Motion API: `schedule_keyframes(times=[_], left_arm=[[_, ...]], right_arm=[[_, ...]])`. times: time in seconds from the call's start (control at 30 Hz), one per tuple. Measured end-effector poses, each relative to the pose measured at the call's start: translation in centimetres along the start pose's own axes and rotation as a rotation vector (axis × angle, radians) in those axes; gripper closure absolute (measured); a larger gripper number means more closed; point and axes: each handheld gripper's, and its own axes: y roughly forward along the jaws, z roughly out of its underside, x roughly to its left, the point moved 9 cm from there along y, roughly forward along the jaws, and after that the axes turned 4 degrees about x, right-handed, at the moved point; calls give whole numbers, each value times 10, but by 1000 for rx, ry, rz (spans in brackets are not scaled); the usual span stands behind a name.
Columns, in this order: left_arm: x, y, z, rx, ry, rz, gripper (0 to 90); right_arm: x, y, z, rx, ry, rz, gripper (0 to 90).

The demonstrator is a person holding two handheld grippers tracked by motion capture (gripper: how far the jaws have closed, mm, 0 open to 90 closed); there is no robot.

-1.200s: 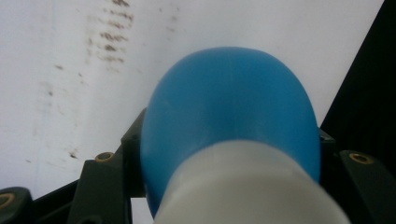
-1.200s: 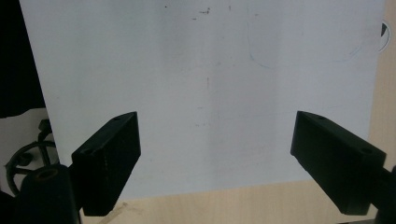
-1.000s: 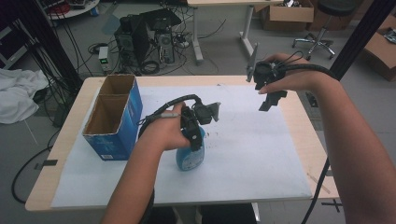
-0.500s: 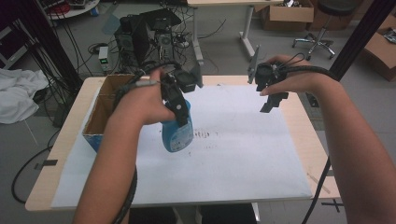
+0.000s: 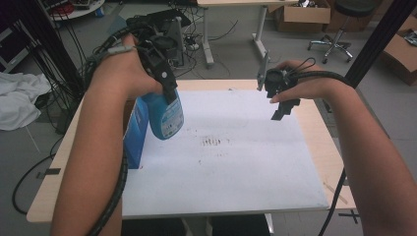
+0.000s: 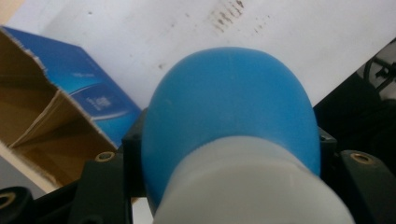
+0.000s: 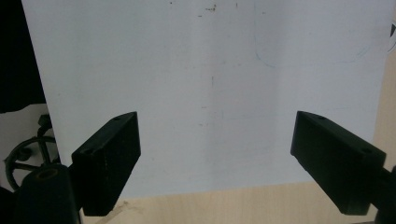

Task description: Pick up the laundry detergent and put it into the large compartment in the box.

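Blue bottle (image 5: 164,114) hangs in left tongs (image 5: 169,93); its label print is unreadable.

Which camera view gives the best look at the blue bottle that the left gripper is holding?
The high view: there the blue bottle shows whole with its label, hanging in the left gripper above the table beside the blue box. The left gripper view shows its rounded blue body very close between the jaws. The right gripper view looks at the white sheet.
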Motion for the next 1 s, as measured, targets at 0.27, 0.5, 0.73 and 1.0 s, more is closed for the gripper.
schedule_keyframes(times=[0.27,0.5,0.73,1.0], left_arm=[[28,-25,11,10,-154,-1,390],[57,-39,26,-8,-344,-35,390],[81,-45,44,-13,-509,-42,391],[110,-47,65,6,-648,-81,391]], right_arm=[[1,4,-3,6,-9,-4,160],[2,5,-7,9,-13,-1,160],[2,8,-10,13,-20,-5,160],[2,9,-14,14,-27,-9,160]])
